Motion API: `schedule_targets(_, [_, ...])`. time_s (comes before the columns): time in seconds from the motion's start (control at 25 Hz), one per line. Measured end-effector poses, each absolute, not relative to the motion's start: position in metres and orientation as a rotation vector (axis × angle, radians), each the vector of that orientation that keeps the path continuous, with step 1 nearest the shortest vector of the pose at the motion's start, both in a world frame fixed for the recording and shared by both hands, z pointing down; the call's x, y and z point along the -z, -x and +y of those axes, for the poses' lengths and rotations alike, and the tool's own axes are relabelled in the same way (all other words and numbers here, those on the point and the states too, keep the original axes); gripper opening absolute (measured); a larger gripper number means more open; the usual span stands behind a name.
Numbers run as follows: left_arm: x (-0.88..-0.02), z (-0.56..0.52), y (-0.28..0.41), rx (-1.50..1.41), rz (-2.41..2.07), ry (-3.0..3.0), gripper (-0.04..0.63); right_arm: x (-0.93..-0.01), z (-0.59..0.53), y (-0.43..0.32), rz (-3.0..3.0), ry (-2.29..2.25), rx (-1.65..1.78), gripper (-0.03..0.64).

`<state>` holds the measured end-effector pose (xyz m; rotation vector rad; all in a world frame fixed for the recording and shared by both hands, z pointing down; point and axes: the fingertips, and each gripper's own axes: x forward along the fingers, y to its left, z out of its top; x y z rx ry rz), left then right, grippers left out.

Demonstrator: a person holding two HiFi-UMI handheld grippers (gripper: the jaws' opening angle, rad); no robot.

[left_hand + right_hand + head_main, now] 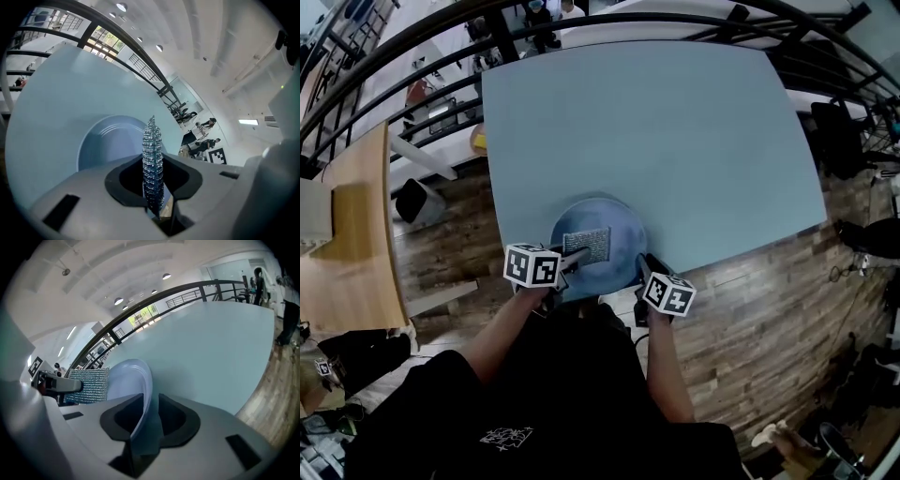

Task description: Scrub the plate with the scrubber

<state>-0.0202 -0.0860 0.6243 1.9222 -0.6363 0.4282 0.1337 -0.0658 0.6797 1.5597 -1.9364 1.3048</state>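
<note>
Head view looks steeply down on a pale blue surface [656,131] that carries a round blue plate [623,232] close to its near edge, just in front of the person. A silvery mesh scrubber [588,246] sits over the middle-left of the plate. The left gripper [570,260] reaches in from the near-left side, its marker cube toward the person. The right gripper [645,270] is at the plate's near-right rim, with its own marker cube just behind it. Both forearms come out from a black shirt [534,403] at the bottom of the view. Wooden floor [750,309] shows round the surface, and a black railing [394,56] curves across the top.

Left gripper view shows its jaws pressed together on the scrubber, which stands edge-on between them as a thin glittering strip. The plate's hollow lies beyond it and to the left.

Right gripper view shows its jaws closed on the plate's rim, which runs up between them. The scrubber hangs at the plate's far side, pinched in the other gripper. Whether the mesh actually touches the plate cannot be told from any view.
</note>
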Motion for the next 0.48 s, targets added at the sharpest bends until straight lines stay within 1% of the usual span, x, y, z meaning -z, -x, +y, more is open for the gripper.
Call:
schedule_targets(0.2, [-0.637, -0.089, 0.009, -0.464, -0.596, -1.885, 0.091, -0.688, -0.072, -0.132, -1.909, -1.571, -1.345, 0.093])
schedule_targets(0.32, [-0.640, -0.089, 0.000, -0.462, -0.569, -1.856, 0.091, -0.691, -0.075, -0.134, -1.881, -1.583, -1.354, 0.077])
schedule_targets(0.4, [-0.643, -0.089, -0.005, -0.465, -0.556, -1.841, 0.091, -0.693, -0.078, -0.135, -1.858, -1.594, -1.354, 0.056])
schedule_targets(0.48, [-0.646, -0.090, -0.010, -0.470, -0.538, -1.828, 0.091, -0.695, -0.079, -0.134, -1.842, -1.598, -1.362, 0.051])
